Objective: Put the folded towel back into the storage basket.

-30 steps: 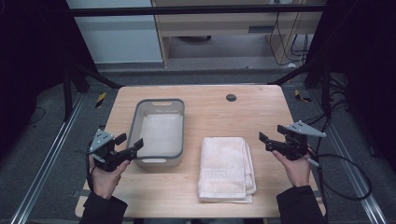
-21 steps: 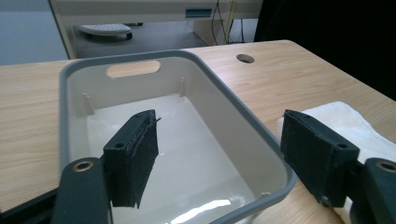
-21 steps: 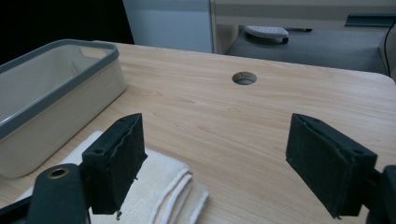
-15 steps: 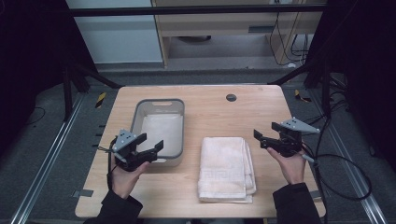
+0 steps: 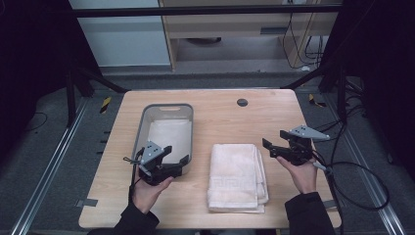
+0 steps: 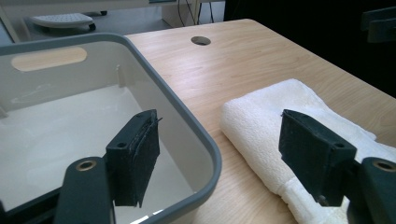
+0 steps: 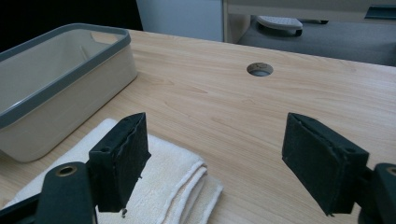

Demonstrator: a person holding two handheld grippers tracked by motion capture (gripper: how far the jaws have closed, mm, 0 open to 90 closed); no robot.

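Left claw [image 5: 172,157] hovers wide open and empty over the near corner of the grey-rimmed bin [image 5: 167,131] — one jaw above the bin's inside, the other out toward the folded white towel [image 5: 236,176]. Right of the bin lies that towel on the bench [image 5: 220,110]; beyond the towel's right edge hangs the right claw [image 5: 275,145] — also spread wide, holding nothing.

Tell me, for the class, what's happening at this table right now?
A person holds tongs in each hand over a wooden table. The left tongs, open, hover at the near corner of an empty grey-rimmed bin. The right tongs, also open, sit just right of a folded white towel. Nothing is gripped.
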